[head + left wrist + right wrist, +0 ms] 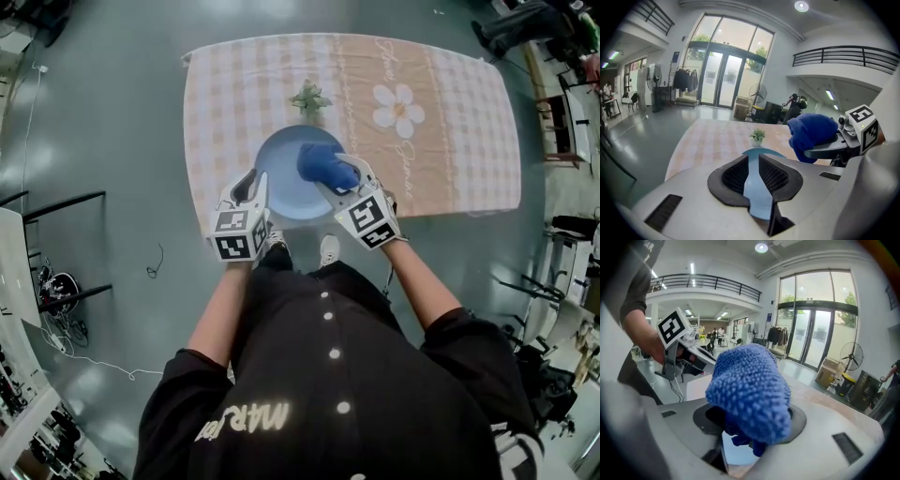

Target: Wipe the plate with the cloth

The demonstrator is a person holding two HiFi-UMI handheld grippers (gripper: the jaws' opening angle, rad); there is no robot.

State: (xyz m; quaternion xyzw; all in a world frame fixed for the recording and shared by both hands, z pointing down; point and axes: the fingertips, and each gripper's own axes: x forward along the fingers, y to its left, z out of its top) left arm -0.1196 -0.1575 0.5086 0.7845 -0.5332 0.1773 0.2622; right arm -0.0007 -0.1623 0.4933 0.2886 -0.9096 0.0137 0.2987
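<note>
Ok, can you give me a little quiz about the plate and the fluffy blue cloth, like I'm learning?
1. Which claw holds the blue cloth? A) left B) right C) neither
2. True or false: the little plant stands on the bare floor.
3. Fill the gap: the left claw grips the rim of the light blue ____.
Key: 1 is B, the right claw. 2 is false: it stands on the checked mat. 3 is plate.
</note>
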